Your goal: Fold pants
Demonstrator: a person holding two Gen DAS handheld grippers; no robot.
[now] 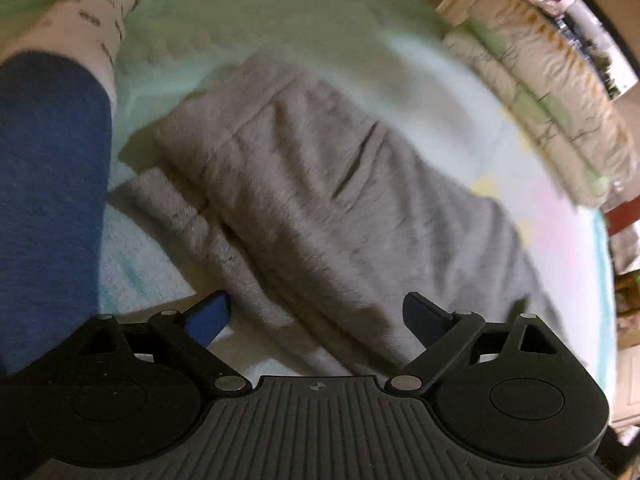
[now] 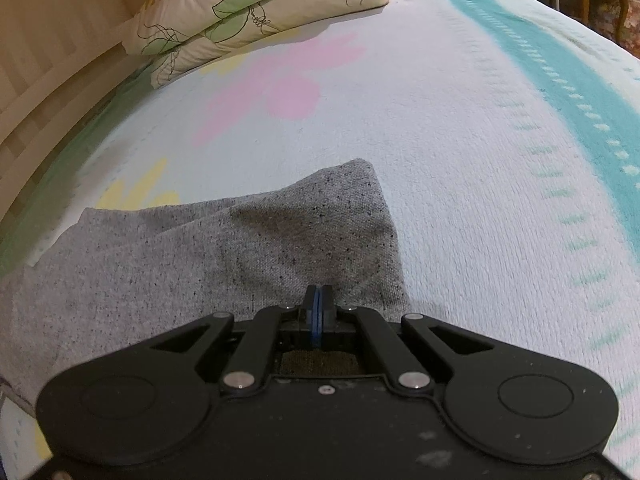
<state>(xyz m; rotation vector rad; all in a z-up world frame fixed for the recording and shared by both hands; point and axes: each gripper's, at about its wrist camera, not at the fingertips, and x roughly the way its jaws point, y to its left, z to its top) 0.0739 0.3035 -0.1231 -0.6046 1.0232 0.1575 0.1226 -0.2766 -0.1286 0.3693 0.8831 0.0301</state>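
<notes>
Grey pants (image 1: 312,184) lie folded over in layers on the bed, blurred in the left wrist view. My left gripper (image 1: 316,308) hangs just above them, open wide, with nothing pressed between its fingers (image 1: 212,316). In the right wrist view one end of the pants (image 2: 280,236) lies flat on the bedspread, with its corner pointing away. My right gripper (image 2: 318,296) is shut at the near edge of that end. Creases in the cloth run into the closed pads, so it pinches the fabric.
A pale bedspread (image 2: 460,160) with pink and yellow flowers and a teal stripe (image 2: 568,76) covers the bed. Stacked leaf-print pillows (image 2: 260,12) lie at the head. A person's leg in blue trousers (image 1: 48,184) and a white patterned sock (image 1: 96,12) rests at the left.
</notes>
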